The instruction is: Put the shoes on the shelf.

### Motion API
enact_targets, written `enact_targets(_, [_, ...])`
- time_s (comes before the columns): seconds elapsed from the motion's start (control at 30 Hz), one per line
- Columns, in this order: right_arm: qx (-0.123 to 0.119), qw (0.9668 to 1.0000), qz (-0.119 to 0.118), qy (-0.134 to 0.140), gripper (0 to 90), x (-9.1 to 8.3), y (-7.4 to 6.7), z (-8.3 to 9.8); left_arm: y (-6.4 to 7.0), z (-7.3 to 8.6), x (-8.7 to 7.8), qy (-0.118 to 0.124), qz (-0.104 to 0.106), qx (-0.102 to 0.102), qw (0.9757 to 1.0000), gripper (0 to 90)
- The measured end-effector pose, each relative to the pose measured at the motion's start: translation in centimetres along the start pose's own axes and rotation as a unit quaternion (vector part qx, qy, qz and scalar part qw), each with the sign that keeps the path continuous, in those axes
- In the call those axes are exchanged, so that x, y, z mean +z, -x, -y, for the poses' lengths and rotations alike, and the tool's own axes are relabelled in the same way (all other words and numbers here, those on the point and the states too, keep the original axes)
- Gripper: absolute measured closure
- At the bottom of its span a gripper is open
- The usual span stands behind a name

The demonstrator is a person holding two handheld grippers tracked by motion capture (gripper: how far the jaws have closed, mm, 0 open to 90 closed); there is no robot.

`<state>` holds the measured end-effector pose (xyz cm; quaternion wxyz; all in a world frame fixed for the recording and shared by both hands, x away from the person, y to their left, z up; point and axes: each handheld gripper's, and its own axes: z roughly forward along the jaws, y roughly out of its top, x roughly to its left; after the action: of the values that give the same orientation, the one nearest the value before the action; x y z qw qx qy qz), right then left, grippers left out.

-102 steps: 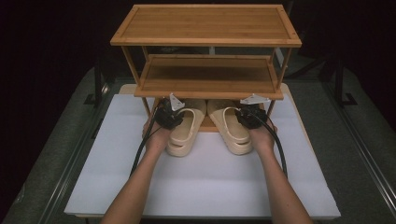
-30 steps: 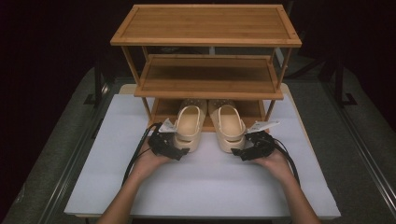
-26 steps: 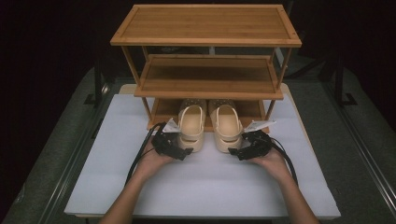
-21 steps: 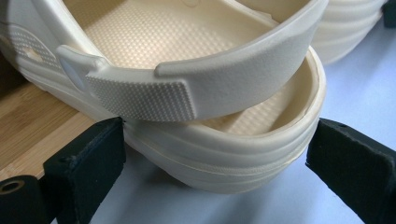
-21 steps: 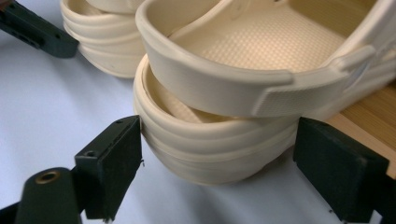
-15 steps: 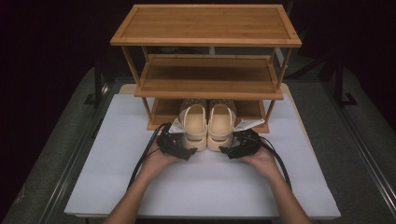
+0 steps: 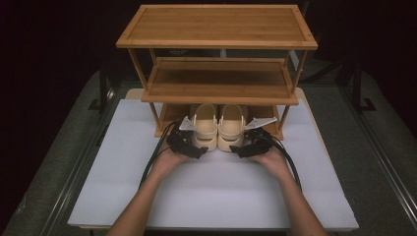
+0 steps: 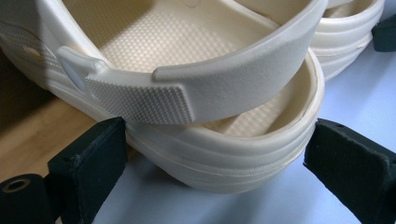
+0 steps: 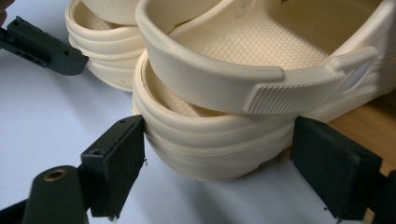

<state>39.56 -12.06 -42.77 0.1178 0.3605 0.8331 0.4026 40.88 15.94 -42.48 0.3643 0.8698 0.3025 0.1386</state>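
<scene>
Clogs — a cream pair, the left clog (image 7: 204, 129) and the right clog (image 7: 232, 129) — sit side by side with their toes under the lowest board of the wooden rack (image 7: 216, 42) and their heels out on the white mat (image 7: 216, 191) in front of it. They look like moulded foam: light, springy rather than stiff, with a ribbed heel wall and a swivelling back strap that is textured at the rivet. The ribbed heel seems the best place to take hold, low on the sole edge, since the strap would likely pivot and give under a squeeze.

The left gripper (image 8: 215, 154) has its jaws apart on either side of the left clog's heel; the near jaw is close against the rib, yet I judge no clamp. The right gripper (image 9: 217, 158) likewise stands wide around the right clog's heel — one pad at the wall, the other clear, nothing pinched.
</scene>
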Motion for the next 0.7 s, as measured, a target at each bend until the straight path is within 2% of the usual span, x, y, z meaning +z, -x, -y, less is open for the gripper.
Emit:
enact_targets(0.37, [0.009, 0.9999, 0.01, 0.002, 18.1, 1.3, 1.8, -1.4, -1.9, -1.4, 1.5, -0.002, -0.008, -0.004, 1.0, 5.8])
enact_targets(0.57, [0.003, 0.9998, 0.021, 0.004, 18.3, 2.0, 2.5, -2.0, -2.6, -1.9, 2.1, -0.003, -0.02, -0.006, 0.9998, 6.0])
enact_targets(0.63, [0.009, 0.9997, 0.023, 0.007, 18.5, 2.2, 2.5, -2.1, -2.6, -2.0, 2.4, 0.0, -0.022, -0.017, 0.9996, 6.4])
enact_targets(0.67, [0.015, 0.9996, 0.024, 0.007, 18.4, 2.4, 2.6, -2.1, -2.7, -2.1, 2.4, -0.001, -0.036, -0.015, 0.9993, 6.5])
enact_targets(0.7, [0.01, 0.9996, 0.025, 0.011, 18.5, 2.5, 2.8, -2.2, -3.0, -2.2, 2.7, 0.0, -0.031, -0.004, 0.9995, 6.5])
